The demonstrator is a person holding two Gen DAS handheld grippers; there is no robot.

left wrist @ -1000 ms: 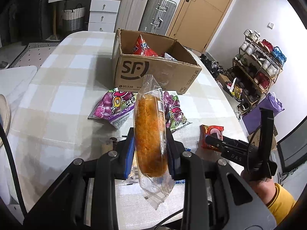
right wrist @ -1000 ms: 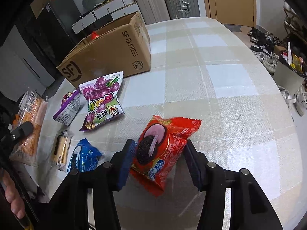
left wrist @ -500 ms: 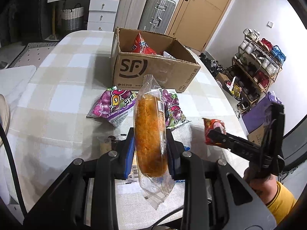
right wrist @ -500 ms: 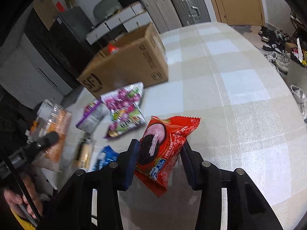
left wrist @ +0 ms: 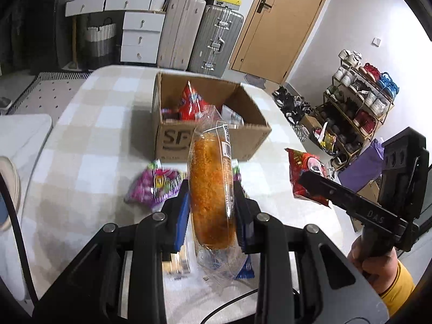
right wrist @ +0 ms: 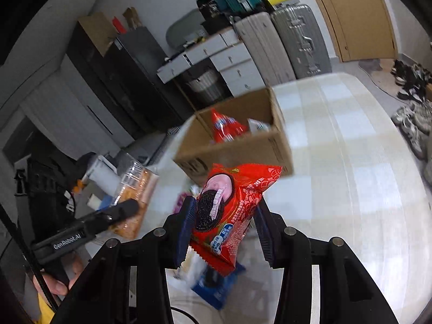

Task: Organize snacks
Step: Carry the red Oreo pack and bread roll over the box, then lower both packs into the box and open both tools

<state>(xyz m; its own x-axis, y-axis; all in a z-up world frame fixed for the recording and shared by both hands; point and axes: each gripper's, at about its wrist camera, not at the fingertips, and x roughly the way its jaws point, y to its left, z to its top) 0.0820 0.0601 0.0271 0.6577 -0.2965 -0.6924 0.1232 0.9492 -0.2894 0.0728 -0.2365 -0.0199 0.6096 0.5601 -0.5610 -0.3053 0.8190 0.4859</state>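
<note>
My left gripper is shut on a clear-wrapped orange bread roll, held upright above the checked table. The right gripper is shut on a red cookie packet, lifted off the table. An open cardboard box stands beyond both, with a red snack bag and other packets inside. From the left wrist view the right gripper shows at the right with the red packet. The left gripper and bread roll appear at left in the right wrist view.
A purple snack bag lies on the table before the box; a blue packet lies below the right gripper. Suitcases and white drawers stand behind the table. A shoe rack is to the right.
Both grippers have risen with their snacks. The right one closed on the red cookie packet, lifted it off the table and tilted up toward the box.
</note>
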